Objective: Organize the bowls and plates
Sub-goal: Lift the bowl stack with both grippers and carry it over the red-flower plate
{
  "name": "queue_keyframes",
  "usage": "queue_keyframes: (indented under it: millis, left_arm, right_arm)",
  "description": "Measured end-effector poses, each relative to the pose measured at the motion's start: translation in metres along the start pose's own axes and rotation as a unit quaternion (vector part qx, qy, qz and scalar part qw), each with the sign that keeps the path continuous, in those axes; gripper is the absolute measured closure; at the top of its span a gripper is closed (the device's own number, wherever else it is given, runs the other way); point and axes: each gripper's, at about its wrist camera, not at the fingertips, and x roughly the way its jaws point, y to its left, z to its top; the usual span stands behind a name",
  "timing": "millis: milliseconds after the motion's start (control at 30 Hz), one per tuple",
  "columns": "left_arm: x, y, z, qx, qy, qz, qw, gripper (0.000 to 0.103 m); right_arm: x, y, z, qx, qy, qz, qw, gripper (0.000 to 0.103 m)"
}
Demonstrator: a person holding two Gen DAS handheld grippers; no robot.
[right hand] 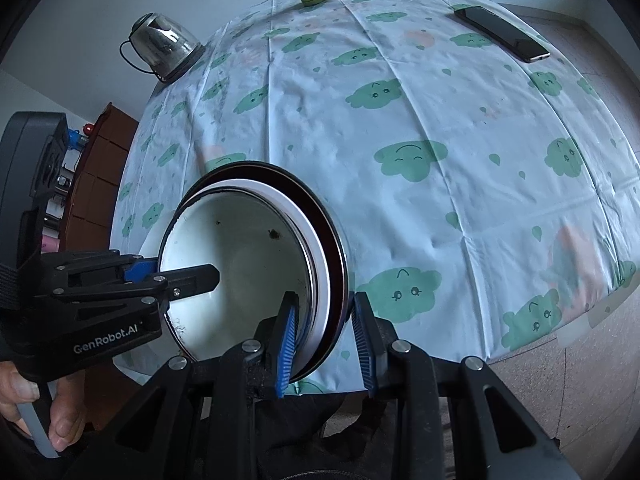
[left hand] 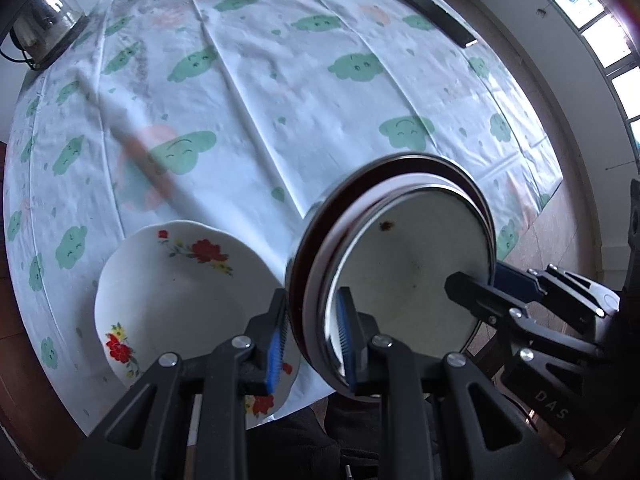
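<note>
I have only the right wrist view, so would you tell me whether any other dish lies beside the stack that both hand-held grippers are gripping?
Observer: Yes, a floral plate lies on the tablecloth, just left of the stack in the left wrist view.
Operator: Is anything on it?
Observer: No, it is empty and right way up.
Operator: How does the left hand-held gripper sit on the stack?
Observer: The left hand-held gripper straddles the rim, with one blue pad inside the top bowl and the other against the dark outer dish.
</note>
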Motion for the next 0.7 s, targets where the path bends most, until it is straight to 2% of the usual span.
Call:
queue_keyframes:
  millis: [700]
  left_arm:
    - [-0.025, 0.045, -0.031, -0.055, -0.018, 0.009, 0.9983, 0.082]
  right_arm:
    - [-0.001, 0.051, 0.004, -0.051, 0.003, 0.028, 0.998, 0.073]
